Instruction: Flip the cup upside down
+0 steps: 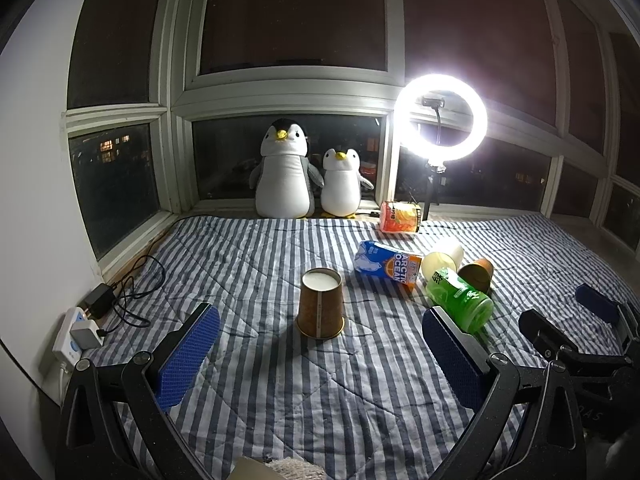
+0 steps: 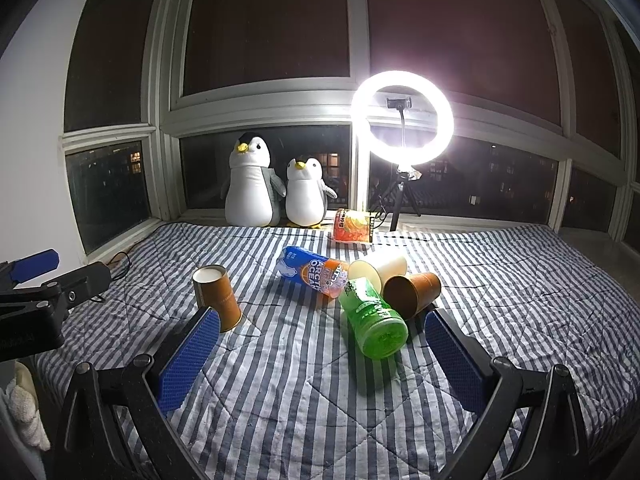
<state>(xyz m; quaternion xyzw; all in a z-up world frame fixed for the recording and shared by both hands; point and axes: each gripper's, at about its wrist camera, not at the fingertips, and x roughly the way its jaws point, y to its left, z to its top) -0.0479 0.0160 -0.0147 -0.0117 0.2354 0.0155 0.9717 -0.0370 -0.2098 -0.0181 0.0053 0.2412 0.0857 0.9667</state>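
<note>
Cup [image 1: 320, 303] stood inverted on bed [image 1: 280, 392], axis vertical, base up, mouth down. Left gripper [image 1: 320, 354] and right gripper [image 2: 322, 354] fingers spread, empty.

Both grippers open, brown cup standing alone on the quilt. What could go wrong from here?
1. The brown cup stands wide end down on the soft striped quilt; a nudge from the open left gripper may topple it.
2. It already looks inverted, so another grasp may undo that.
3. The open right gripper faces a crowded pile: green bottle, lying brown cup and blue carton could roll.
</note>
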